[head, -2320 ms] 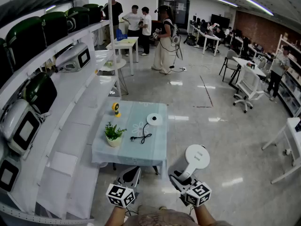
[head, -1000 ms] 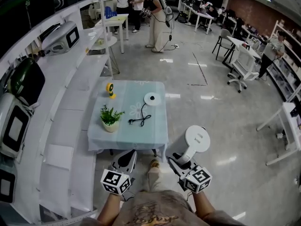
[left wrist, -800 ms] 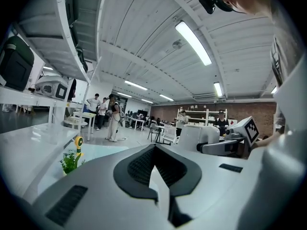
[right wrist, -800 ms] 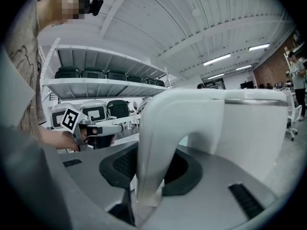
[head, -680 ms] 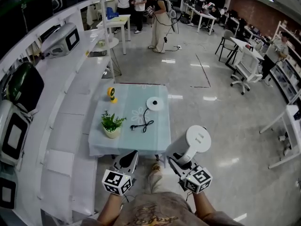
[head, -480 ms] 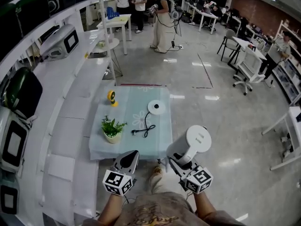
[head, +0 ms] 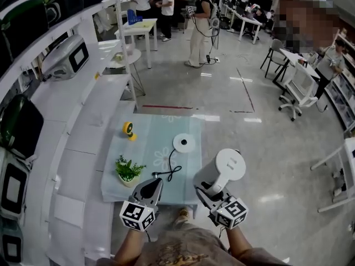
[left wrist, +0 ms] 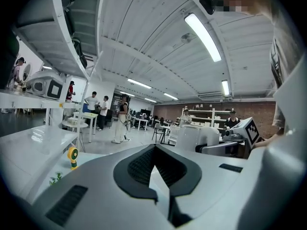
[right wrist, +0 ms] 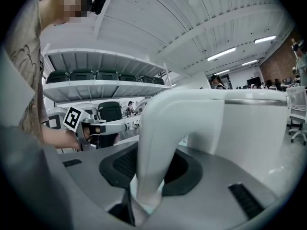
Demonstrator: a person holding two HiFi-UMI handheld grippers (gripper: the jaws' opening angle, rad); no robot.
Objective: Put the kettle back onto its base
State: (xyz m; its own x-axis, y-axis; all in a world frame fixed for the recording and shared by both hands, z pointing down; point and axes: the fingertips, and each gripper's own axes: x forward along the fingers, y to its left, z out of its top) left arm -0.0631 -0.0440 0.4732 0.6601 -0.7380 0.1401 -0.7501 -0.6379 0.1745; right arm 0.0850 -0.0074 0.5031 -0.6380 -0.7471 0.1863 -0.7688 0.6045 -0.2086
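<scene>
In the head view the white kettle (head: pixel 222 173) hangs in the air just off the near right corner of the low table (head: pixel 150 127). My right gripper (head: pixel 206 192) is shut on its handle (right wrist: pixel 156 133), and the kettle body (right wrist: pixel 240 128) stands upright beyond the jaws. The round white base (head: pixel 183 143) lies on the table's blue cloth, ahead and left of the kettle, and its black cord (head: pixel 169 172) trails toward me. My left gripper (head: pixel 150 189) is shut and holds nothing, level over the table's near edge.
A small potted plant (head: pixel 127 172) and a yellow toy (head: pixel 128 129) stand on the left of the table. White shelving (head: pixel 83 110) with appliances runs along the left. Several people stand by desks (head: pixel 138 24) at the far end.
Both grippers and the kettle have moved forward to the table. Its near edge now lies under the left gripper. Both grips are unchanged.
</scene>
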